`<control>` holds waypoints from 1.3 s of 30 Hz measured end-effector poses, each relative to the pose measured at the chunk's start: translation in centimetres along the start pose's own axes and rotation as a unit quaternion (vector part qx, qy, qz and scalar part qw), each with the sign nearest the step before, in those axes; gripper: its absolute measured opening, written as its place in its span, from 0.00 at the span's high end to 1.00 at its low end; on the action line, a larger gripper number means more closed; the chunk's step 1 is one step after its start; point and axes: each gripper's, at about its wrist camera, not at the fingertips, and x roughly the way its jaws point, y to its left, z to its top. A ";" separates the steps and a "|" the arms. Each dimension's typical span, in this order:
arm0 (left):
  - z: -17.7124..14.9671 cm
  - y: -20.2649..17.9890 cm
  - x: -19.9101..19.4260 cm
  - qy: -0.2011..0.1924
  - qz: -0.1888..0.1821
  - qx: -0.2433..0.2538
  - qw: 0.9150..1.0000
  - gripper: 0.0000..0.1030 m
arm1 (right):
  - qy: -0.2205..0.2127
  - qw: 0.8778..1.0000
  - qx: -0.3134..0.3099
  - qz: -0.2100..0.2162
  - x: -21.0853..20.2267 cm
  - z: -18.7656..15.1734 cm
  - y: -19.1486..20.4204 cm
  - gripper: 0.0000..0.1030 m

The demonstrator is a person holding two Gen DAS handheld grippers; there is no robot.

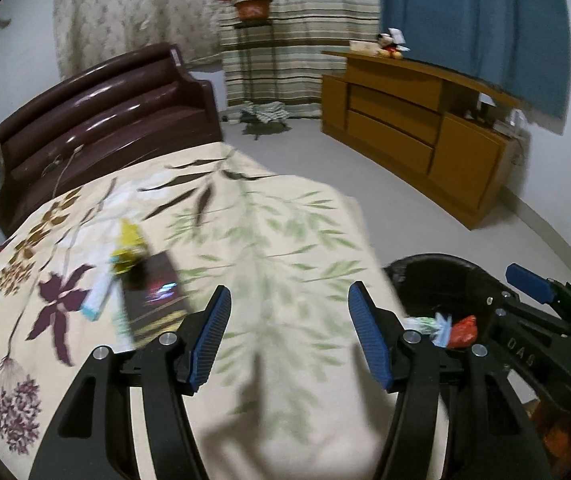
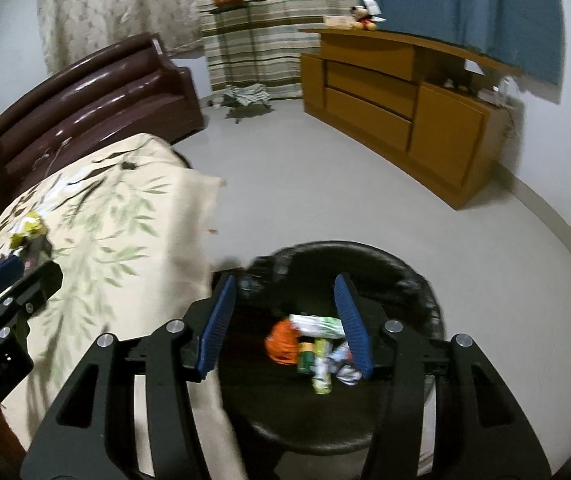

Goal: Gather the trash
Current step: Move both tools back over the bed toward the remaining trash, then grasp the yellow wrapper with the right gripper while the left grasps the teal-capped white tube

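Right claw [image 2: 283,322]: hanging half open and empty, directly above the black trash bin [image 2: 425,280].
Bin contents: wrappers [image 2: 317,344] lying below its pads.
Left claw [image 1: 289,336]: hovering half open, empty, over the bed [image 1: 285,220].
Remaining trash [image 1: 141,280]: lying on the bedspread, left of and beyond it.

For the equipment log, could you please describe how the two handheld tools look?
Both match: the left tool and right tool have black, slotted plastic arms with silver round bolts and ribbed blue pads. The right tool's side shows faint raised lettering. No cables or sleeves show.
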 end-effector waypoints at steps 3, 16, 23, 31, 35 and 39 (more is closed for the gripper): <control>-0.5 3.0 -0.8 -0.001 0.020 -0.021 1.000 0.40 | -0.003 1.000 -0.016 0.017 -0.1 0.6 2.5 0.51; -3.0 16.9 -2.2 0.009 0.114 -0.118 0.986 0.40 | -0.019 0.991 -0.095 0.089 -0.5 3.0 14.8 0.51; -3.7 22.2 -2.6 0.008 0.140 -0.144 0.980 0.40 | -0.014 0.985 -0.129 0.115 0.2 3.8 20.5 0.51; -4.1 25.2 -2.1 0.013 0.145 -0.154 0.977 0.40 | 0.003 0.978 -0.165 0.125 2.3 3.6 25.8 0.51; -4.3 26.5 -1.5 0.017 0.144 -0.161 0.976 0.40 | 0.019 0.975 -0.183 0.122 3.8 3.2 27.3 0.51; -4.3 26.9 -1.1 0.020 0.138 -0.165 0.976 0.40 | 0.036 0.974 -0.192 0.118 5.0 2.9 28.0 0.55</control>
